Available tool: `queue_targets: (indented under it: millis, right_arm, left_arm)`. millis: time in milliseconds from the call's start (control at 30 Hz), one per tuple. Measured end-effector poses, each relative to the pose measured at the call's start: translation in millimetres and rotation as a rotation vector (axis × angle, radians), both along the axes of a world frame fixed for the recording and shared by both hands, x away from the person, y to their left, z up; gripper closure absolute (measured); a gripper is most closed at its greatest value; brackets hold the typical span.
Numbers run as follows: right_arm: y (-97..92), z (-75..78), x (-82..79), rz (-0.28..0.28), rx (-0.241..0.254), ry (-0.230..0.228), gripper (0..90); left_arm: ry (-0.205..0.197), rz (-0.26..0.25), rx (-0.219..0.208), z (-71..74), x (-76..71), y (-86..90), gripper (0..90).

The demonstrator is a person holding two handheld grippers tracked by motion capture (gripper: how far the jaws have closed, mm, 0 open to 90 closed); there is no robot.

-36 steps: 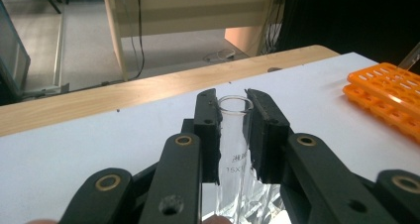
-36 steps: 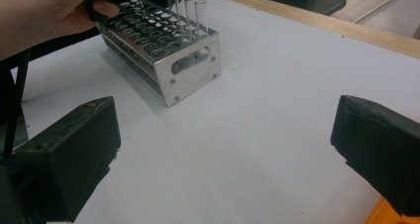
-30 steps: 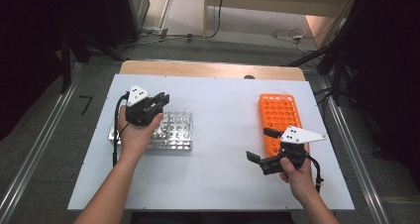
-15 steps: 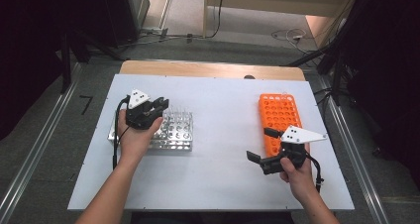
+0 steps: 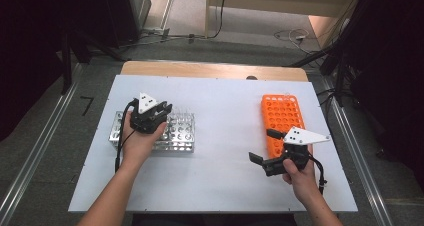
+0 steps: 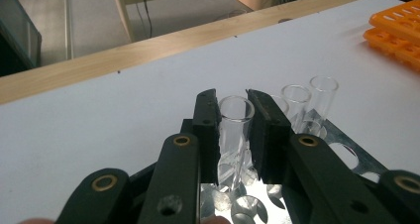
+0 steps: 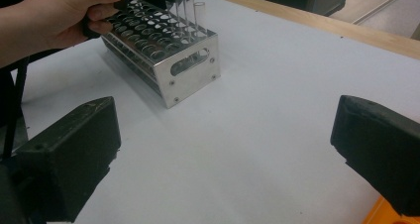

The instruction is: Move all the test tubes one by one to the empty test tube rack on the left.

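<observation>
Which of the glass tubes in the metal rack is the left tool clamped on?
The near tube, gripped between the left tool pads; the other tubes stand free behind it.

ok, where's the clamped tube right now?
Left gripper view: the tube stands between the left gripper pads, over the metal rack on the table's left side, beside three other tubes.

Broad bare stretch of white table (image 5: 225,151) between metal rack (image 5: 175,136) and orange rack (image 5: 282,117); passage open there; three glass tubes (image 6: 297,102) stand just beside clamped tube (image 6: 236,122) on its far side, crowding left gripper (image 6: 233,130); right gripper (image 5: 267,156) near orange rack's near end, jaws apart over bare table.
</observation>
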State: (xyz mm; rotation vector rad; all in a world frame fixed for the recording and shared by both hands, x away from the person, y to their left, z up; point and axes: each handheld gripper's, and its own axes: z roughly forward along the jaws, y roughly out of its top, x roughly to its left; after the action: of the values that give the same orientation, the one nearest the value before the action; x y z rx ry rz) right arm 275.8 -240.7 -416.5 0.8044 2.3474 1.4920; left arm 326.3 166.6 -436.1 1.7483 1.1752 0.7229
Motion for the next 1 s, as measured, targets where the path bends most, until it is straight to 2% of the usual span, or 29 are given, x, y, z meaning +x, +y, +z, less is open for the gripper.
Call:
queue_targets:
  millis: [100, 167, 267, 367, 400, 500, 633, 833, 1000]
  right_arm:
    - [-0.5, -0.3, 0.2, -0.003, 0.001, 0.003, 0.0]
    - [-0.9, -0.4, 0.5, -0.004, -0.002, 0.004, 0.0]
    - [-1.2, -0.3, 0.6, -0.006, 0.0, 0.005, 0.0]
    - [-1.6, -0.3, 0.9, -0.006, 0.0, 0.004, 0.0]
    - [-1.7, -0.2, 0.9, -0.007, -0.001, 0.003, 0.0]
    - [-2.2, 0.1, 1.2, -0.01, 0.001, 0.003, 0.0]
    - [-3.6, 0.1, 2.3, -0.015, 0.003, 0.002, 0.0]
    - [-7.3, 1.7, 5.0, -0.031, 0.006, 0.005, 0.0]
    - [-12.7, 2.0, 10.2, -0.053, 0.009, 0.005, 0.0]
  left_arm:
    - [0.035, 0.003, -0.042, 0.0, 1.8, 3.1, 73.2]
    - [0.054, 0.007, -0.046, -0.9, 2.5, 4.3, 72.0]
    - [0.061, 0.012, -0.049, -0.9, 1.0, 5.9, 69.9]
    - [0.064, 0.014, -0.079, -0.2, -1.8, 8.6, 65.9]
    - [0.059, 0.018, -0.088, 0.2, -3.3, 8.8, 61.0]
    - [0.046, -0.005, -0.096, 1.9, -9.2, 8.8, 46.9]
    - [0.035, -0.039, -0.13, 4.1, -19.5, 8.4, 27.9]
    - [0.008, -0.116, -0.157, 10.3, -39.4, 0.3, 11.4]
    - [-0.01, -0.188, -0.162, 16.2, -55.3, -8.9, 1.9]
